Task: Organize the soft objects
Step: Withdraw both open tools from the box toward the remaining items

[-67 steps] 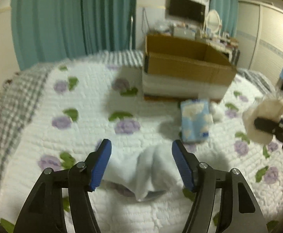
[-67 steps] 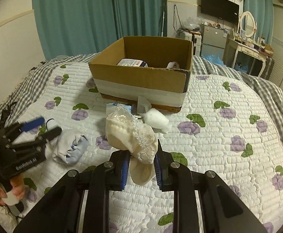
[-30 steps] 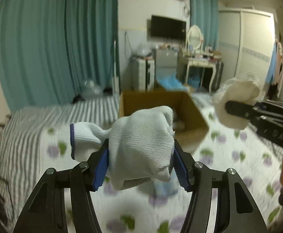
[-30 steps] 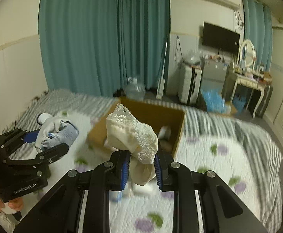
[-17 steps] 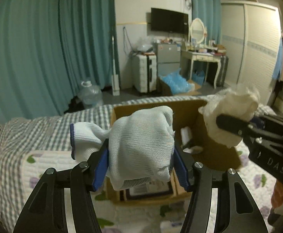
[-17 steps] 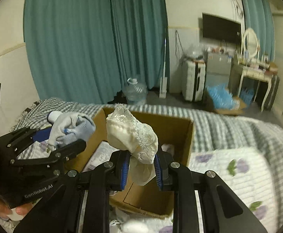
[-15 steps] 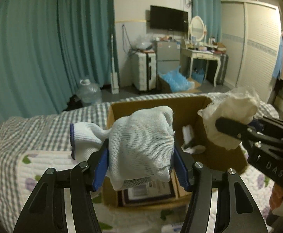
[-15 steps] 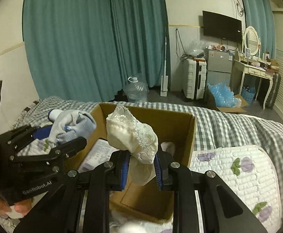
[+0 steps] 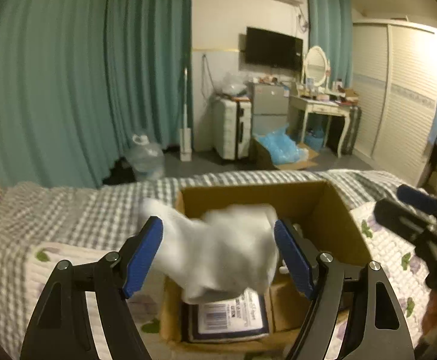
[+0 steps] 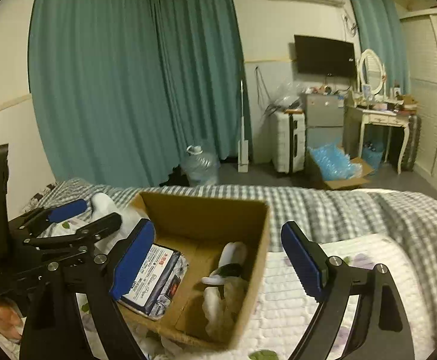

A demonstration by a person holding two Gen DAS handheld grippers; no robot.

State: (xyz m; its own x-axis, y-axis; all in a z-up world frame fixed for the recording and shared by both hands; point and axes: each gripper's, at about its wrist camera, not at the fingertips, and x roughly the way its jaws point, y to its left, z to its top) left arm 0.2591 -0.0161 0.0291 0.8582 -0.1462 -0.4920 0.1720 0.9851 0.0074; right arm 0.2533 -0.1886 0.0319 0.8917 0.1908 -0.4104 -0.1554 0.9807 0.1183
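An open cardboard box (image 9: 332,210) (image 10: 254,240) stands on the quilted bed. My left gripper (image 9: 218,258) is open above the box's left side. A white-grey glove bundle (image 9: 227,255), blurred, hangs loose between its spread blue pads over the box. My right gripper (image 10: 215,258) is open and empty above the box. The cream lace cloth (image 10: 224,309) lies inside the box at its right wall, next to a white item (image 10: 233,255). The left gripper also shows in the right wrist view (image 10: 83,216), and the right gripper in the left wrist view (image 9: 410,207).
A flat printed package (image 10: 155,279) (image 9: 230,315) lies on the box floor at left. The flowered white quilt (image 10: 353,273) and checked blanket (image 9: 68,210) cover the bed. Beyond the bed are teal curtains, a water jug (image 10: 200,165), suitcase and dressing table.
Both grippers have opened over the box. The lace cloth has dropped from the right gripper into the box. The glove bundle has been let go by the left gripper and is falling.
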